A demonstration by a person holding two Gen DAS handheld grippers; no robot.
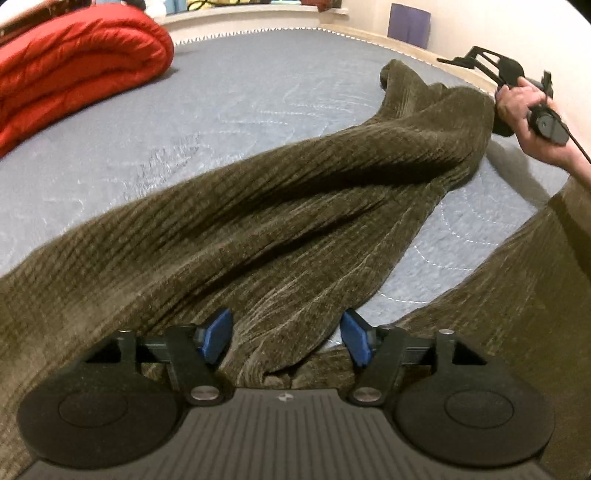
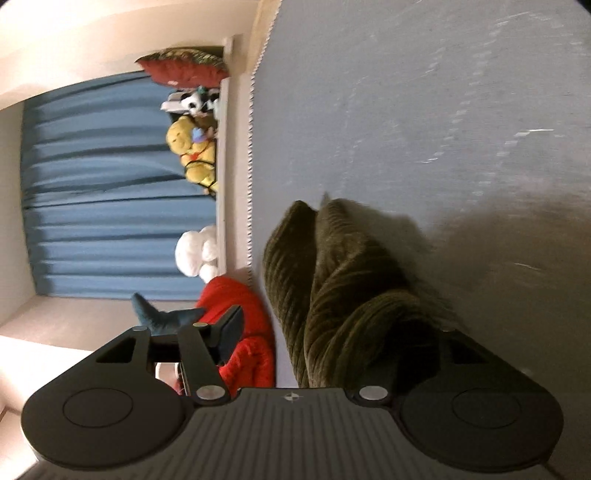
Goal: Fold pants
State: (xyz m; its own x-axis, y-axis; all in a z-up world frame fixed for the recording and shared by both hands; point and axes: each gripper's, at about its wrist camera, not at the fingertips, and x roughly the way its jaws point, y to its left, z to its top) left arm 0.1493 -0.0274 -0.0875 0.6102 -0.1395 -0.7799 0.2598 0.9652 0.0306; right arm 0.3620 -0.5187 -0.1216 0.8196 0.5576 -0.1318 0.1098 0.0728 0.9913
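Olive-green ribbed pants point(image 1: 280, 214) lie stretched and twisted across a grey-blue bed cover point(image 1: 240, 92). My left gripper point(image 1: 287, 338) hovers low over the near end. It is open, its blue pads point(image 1: 218, 336) stand apart, and fabric lies between and under them. At the far end a hand holds my right gripper point(image 1: 458, 61) beside the bunched pants. In the right wrist view, rolled sideways, the pants point(image 2: 351, 295) heap up in front of the right gripper point(image 2: 325, 328). Its jaws are apart; one finger point(image 2: 231, 330) is free and fabric hides the other.
A folded red quilt point(image 1: 74, 66) lies at the bed's far left corner, also seen as the red quilt point(image 2: 243, 332). More olive fabric point(image 1: 517, 302) runs along the right edge. Stuffed toys point(image 2: 195, 155) sit on a ledge before a blue curtain point(image 2: 110, 184). A purple object point(image 1: 410, 26) leans on the wall.
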